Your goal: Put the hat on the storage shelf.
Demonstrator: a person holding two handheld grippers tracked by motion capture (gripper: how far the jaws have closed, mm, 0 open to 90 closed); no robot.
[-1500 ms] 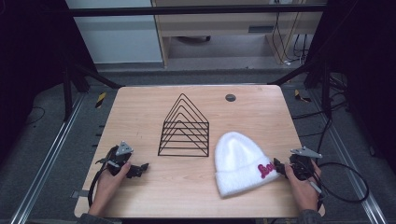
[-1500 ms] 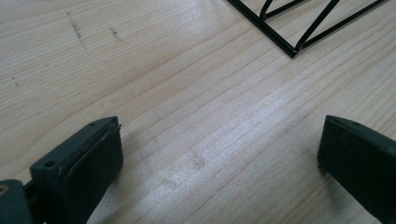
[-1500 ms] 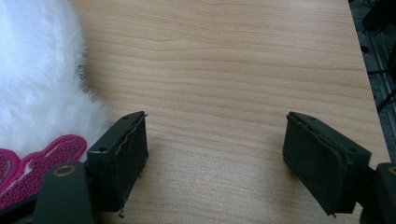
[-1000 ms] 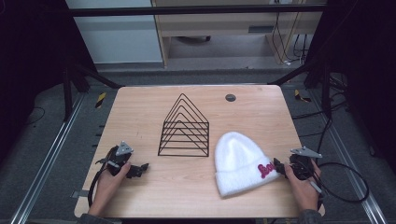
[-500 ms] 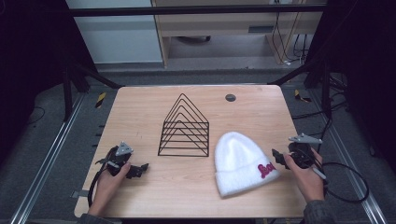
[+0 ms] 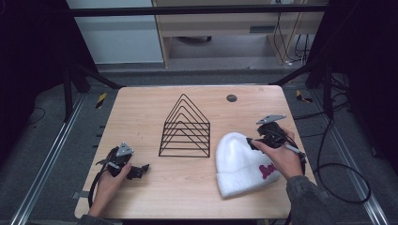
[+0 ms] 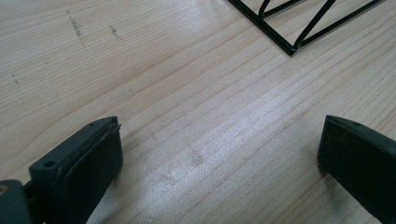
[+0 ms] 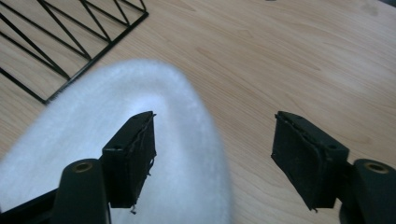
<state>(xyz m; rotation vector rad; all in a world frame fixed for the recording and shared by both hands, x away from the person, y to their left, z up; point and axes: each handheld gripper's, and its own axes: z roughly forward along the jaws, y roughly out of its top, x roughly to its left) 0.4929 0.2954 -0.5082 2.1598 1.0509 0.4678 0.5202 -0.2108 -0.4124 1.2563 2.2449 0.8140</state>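
Light wooden table — black wire rack, white beanie, small dark disc.

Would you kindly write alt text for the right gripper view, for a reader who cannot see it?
The right tool hovers with its two black jaws apart over the rounded top edge of a fluffy white beanie, nothing pressed between them. The beanie lies on a light wooden table, and part of a black wire rack stands at the upper left.

1. The left gripper is black, topped by a grey three-cornered plate, with a black cable.
2. The right gripper matches it, its cable looping away.
3. Jaws are black blocks with round holes.
4. A dark grey sleeve covers the right forearm.
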